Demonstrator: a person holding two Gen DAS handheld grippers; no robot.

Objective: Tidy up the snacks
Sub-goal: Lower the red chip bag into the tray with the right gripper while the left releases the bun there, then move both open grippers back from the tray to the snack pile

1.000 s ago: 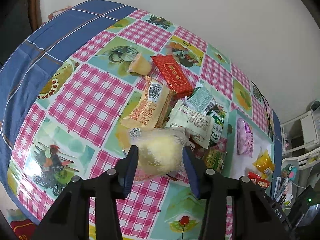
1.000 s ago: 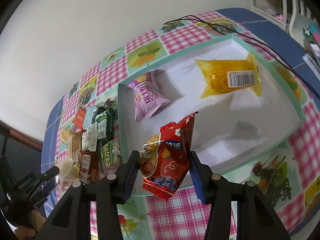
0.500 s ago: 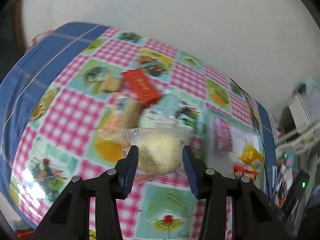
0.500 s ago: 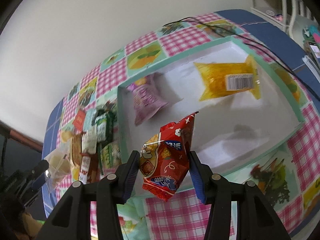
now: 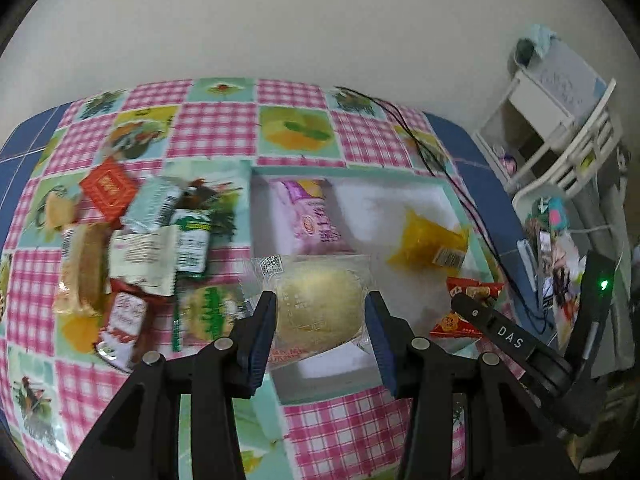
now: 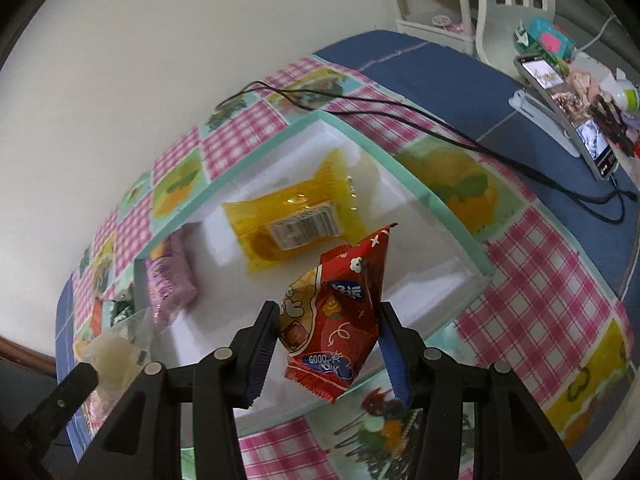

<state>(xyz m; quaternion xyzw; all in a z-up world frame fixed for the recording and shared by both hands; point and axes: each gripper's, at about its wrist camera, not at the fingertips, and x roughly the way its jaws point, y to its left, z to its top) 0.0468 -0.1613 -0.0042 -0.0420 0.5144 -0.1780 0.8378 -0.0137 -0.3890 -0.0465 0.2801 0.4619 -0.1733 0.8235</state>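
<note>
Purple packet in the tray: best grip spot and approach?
Pinch the purple packet across its narrow width at the puffy middle, coming from above. It lies flat on the tray floor, long axis toward the far wall, close to the left wall, so the fingers may fit better nearer its open near end.

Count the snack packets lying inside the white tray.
2: a purple packet near the tray's left wall and a yellow packet toward its right. The held snacks may hide more.
</note>
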